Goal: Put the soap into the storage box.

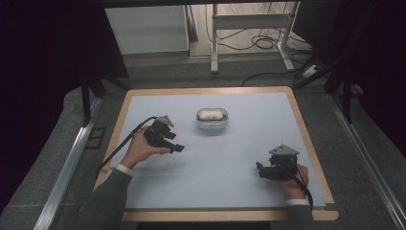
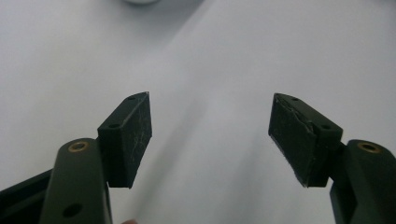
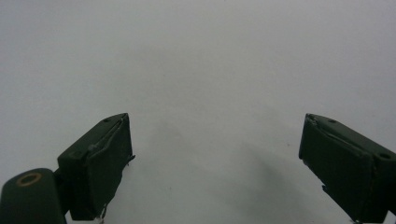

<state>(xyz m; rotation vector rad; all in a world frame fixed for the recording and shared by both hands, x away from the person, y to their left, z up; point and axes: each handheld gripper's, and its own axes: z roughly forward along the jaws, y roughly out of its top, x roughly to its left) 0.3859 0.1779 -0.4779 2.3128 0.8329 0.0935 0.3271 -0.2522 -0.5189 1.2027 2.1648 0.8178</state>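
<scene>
**Both grippers wait empty, the white case untouched at the far middle of the mat**

The table (image 1: 306, 139) carries a pale blue mat (image 1: 215, 167) edged in wood, and most of it lies bare. The person's two hands rest low on it, well apart. The left gripper (image 1: 178, 148) sits toward the left side, angled roughly toward the centre; in the left gripper view its jaws stand wide apart with nothing between them. The right gripper (image 1: 259, 168) rests near the right front corner, its jaws likewise spread and empty in its own view.

Smallest of all is the small white case (image 1: 211, 116), rounded and sitting in a clear tray (image 1: 212, 125) at the far middle of the mat, nearer the left gripper than the right, touched by neither.

I'd judge this the very start: the approach has not begun. The next move likely calls for the left gripper to travel forward and right, lining its open jaws to either side of the case.

No brand, label or writing is legible on anything here.
</scene>
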